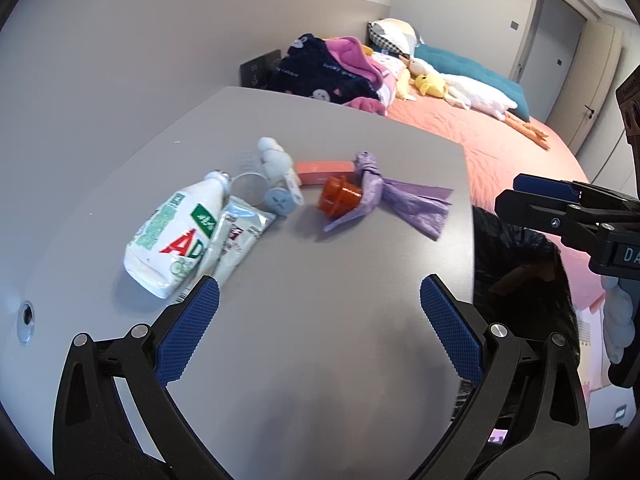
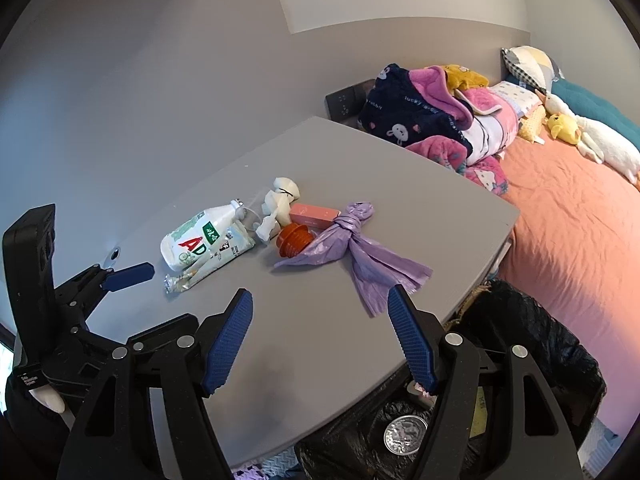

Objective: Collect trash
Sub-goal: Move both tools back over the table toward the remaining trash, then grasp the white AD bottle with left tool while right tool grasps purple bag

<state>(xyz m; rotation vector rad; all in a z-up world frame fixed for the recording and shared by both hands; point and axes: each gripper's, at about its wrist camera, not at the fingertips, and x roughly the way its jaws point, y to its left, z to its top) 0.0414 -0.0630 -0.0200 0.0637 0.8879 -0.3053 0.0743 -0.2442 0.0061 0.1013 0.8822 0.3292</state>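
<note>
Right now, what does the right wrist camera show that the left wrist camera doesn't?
Only the right wrist view looks down into the black trash bag, where a crumpled foil lid lies. Only the left wrist view shows the grey door past the bed. Both show the grey table with the white bottle, orange cap and knotted purple bag, plus the open left gripper and open right gripper, holding nothing.

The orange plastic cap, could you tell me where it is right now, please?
In both wrist views the orange plastic cap lies mid-table, against the knotted purple bag and just in front of the pink box.
</note>
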